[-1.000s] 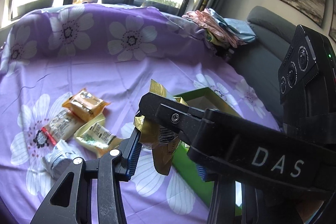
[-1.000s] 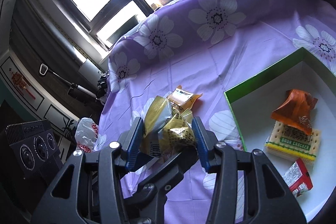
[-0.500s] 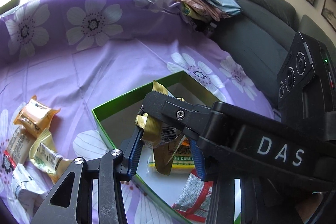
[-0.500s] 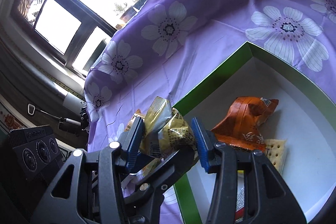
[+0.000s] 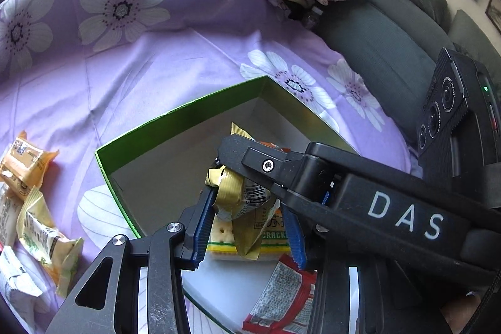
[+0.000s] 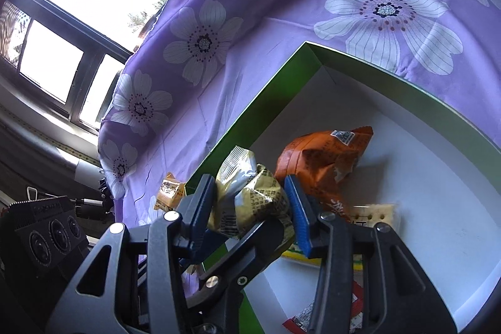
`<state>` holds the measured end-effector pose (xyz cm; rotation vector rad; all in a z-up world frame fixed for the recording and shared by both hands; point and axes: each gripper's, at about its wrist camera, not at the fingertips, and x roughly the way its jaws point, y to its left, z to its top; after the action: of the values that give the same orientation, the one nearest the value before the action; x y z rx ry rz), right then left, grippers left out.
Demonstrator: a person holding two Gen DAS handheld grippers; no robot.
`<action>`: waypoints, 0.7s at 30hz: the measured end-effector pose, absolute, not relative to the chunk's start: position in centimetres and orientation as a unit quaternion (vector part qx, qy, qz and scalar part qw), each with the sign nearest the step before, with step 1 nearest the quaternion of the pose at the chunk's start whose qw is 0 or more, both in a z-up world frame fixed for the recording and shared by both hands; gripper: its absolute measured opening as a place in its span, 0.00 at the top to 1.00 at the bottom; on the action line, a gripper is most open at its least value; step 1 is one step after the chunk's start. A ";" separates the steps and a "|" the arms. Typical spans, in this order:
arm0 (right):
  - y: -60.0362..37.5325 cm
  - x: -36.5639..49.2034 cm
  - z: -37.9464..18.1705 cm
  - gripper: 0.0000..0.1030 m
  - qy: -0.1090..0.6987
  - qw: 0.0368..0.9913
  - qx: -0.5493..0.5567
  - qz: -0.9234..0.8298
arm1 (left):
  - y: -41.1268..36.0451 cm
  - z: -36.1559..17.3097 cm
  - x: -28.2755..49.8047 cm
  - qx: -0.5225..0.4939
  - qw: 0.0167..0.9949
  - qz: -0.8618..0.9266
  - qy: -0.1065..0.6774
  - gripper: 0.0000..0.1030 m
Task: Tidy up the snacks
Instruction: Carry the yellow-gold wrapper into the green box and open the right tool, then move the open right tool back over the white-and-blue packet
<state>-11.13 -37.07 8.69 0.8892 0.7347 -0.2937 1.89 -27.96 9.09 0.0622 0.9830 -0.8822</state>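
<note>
Purple floral cloth (image 5: 188,77) covered the surface where snacks were being sorted into a green-walled box (image 5: 175,127) with a white floor. Inside the box lay an orange packet (image 6: 325,155), a pack of soda crackers (image 5: 272,240) and a red sachet (image 5: 281,299). More wrapped snacks (image 5: 34,202) waited on the cloth beside the box's left wall, well apart from the grippers.

Both tools were clenched on one crumpled gold snack packet (image 6: 250,196), held above the box floor over the crackers. The left gripper (image 5: 247,218) pinched it from below while the right gripper (image 6: 250,205) crossed in from the side; each showed blue pads pressing into the foil.

The packet looked light and soft, its wrapper creased and slick, so it would likely crush rather than resist and could slip from a loose pinch. The bunched middle, where the pads sat, appeared the safest hold; the flat sealed ends seemed likelier to slide free. Contents may be brittle, suggesting a gentle set-down onto an open patch of the box floor rather than a drop.
</note>
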 end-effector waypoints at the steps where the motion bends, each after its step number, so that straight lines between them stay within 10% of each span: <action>1: -37.2 -11.1 8.6 0.54 0.346 0.827 0.421 -0.139 | -28.0 9.1 1.9 0.029 0.789 -0.410 0.457 0.58; 11: -36.8 -11.7 10.0 0.48 0.323 0.841 0.401 -0.169 | -24.1 10.8 0.5 0.021 0.823 -0.383 0.419 0.58; 21: -33.0 -11.8 13.1 0.18 0.263 0.889 0.353 -0.127 | -13.8 12.8 -0.9 -0.051 0.867 -0.297 0.397 0.42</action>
<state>-11.80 -33.03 13.13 0.7342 0.5466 -0.2645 -0.94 -13.83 12.82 -0.1064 0.8323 -0.6225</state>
